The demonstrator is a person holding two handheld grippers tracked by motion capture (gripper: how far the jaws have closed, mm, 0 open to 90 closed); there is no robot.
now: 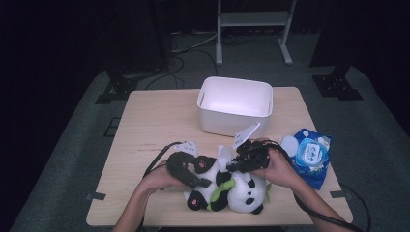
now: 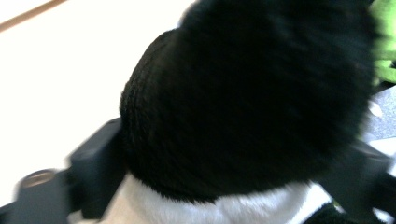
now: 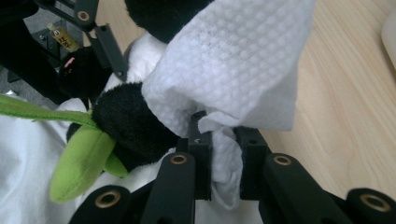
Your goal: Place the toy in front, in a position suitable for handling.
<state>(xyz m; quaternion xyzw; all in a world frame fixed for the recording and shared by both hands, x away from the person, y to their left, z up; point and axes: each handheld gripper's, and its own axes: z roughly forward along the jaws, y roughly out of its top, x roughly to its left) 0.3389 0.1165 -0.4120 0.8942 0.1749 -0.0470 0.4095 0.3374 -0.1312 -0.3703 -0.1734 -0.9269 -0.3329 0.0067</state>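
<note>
- Plush panda (image 1: 232, 186) lies nearest, at the bench (image 1: 154, 121) front edge: soft, light, squashy; best held by a limb.
- White bin (image 1: 235, 104) behind it, wipes pack (image 1: 312, 155) to its right.
- Left tongs (image 2: 233, 154) clamped around a black furry limb.
- Right tongs (image 3: 223, 158) pinch a wet wipe (image 3: 233, 65): limp, tears easily, against the panda.
</note>
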